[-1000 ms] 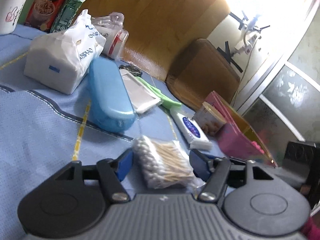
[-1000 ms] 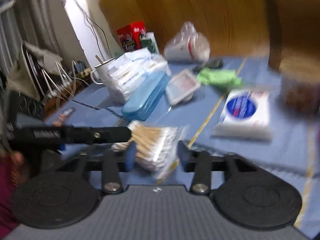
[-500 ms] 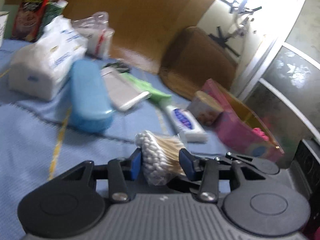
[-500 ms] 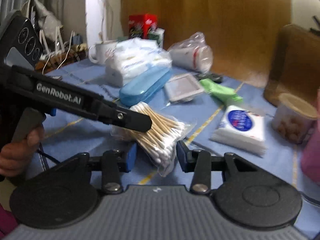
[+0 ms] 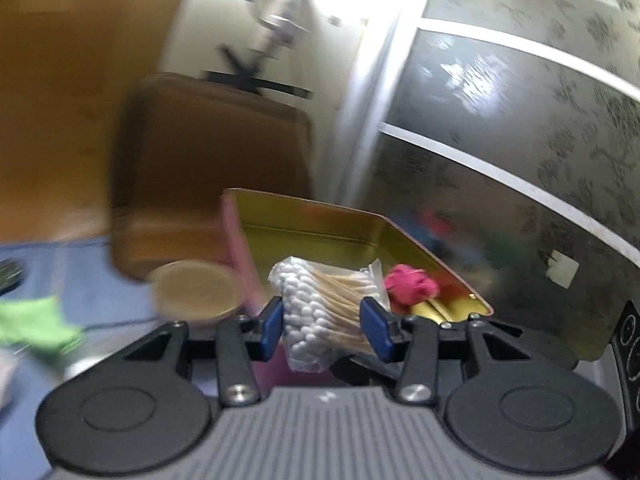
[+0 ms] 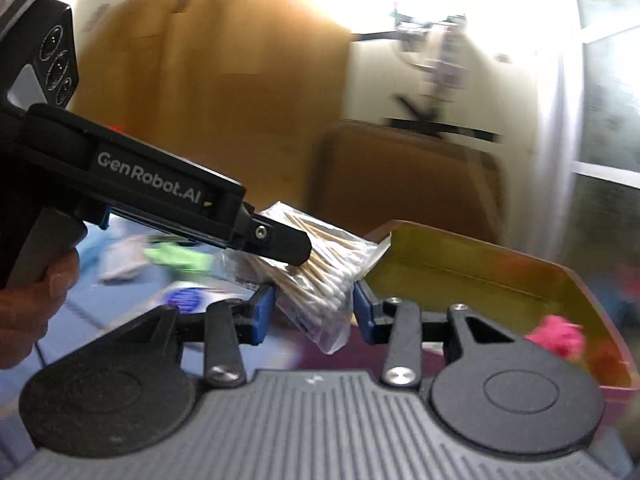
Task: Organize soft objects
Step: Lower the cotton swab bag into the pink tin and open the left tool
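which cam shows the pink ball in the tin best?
Left wrist. The pink ball is fairly sharp there, lying inside the tin beside the cotton swab bag. In the right wrist view it's a motion-blurred smear at the tin's near corner.

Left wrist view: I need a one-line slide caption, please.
Left claw grips a cotton swab bag at the pink tin, beside a pink ball.

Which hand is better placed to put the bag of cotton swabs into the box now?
Left. The left gripper is shut on the bag of cotton swabs near the open box. The bag shows between the fingers of the right gripper, but they look apart from it.
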Tool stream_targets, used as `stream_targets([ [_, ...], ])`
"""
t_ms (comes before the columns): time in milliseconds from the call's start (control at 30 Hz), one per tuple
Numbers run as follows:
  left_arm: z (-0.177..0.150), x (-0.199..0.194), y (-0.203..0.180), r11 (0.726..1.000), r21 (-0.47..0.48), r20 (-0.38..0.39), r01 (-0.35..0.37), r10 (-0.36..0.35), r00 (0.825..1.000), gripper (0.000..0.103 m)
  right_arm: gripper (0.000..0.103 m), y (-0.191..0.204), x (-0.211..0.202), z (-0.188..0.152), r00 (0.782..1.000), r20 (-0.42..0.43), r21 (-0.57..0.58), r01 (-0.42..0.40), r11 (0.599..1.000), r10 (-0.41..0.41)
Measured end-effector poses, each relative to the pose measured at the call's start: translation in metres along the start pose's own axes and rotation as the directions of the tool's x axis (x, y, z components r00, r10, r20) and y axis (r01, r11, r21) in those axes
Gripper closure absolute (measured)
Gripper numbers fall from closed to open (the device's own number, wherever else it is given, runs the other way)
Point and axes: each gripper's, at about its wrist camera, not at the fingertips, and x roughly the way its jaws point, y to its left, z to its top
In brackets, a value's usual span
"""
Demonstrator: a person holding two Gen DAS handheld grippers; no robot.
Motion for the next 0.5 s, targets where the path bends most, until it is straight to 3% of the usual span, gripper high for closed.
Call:
stream_targets([
  [200, 0.01, 0.073, -0.026, 0.999, -0.021, -0.067, 0.035, -0.036, 0.997, 0.06, 0.058, -0.056, 0.008, -0.013, 0.987, -0.044, 0.041, 0.156, 0.987, -0.154],
  [300, 0.006, 0.093, -0.037, 1.0, 0.011, -0.097, 0.003, -0.001, 0.995, 0.06, 0.054, -0.067, 0.018, -0.021, 0.959, -0.064, 0.017, 0.277, 0.961, -0.276],
  [333, 0.002, 0.094, -0.038, 1.0, 0.026, -0.102, -0.006, 0.009, 0.995, 0.06, 0.048, -0.07, 0.019, -0.024, 0.947, -0.06, 0.015, 0.317, 0.948, -0.316],
  [400, -0.004, 0.091, -0.038, 0.999, 0.037, -0.108, -0.007, 0.011, 0.994, 0.06, 0.047, -0.08, 0.016, -0.027, 0.928, -0.059, 0.028, 0.37, 0.929, -0.368],
  [500, -0.012, 0.069, -0.03, 0.999, 0.033, -0.098, 0.004, 0.0, 0.995, 0.06, 0.047, -0.088, 0.004, -0.029, 0.929, -0.033, 0.099, 0.371, 0.923, -0.369],
])
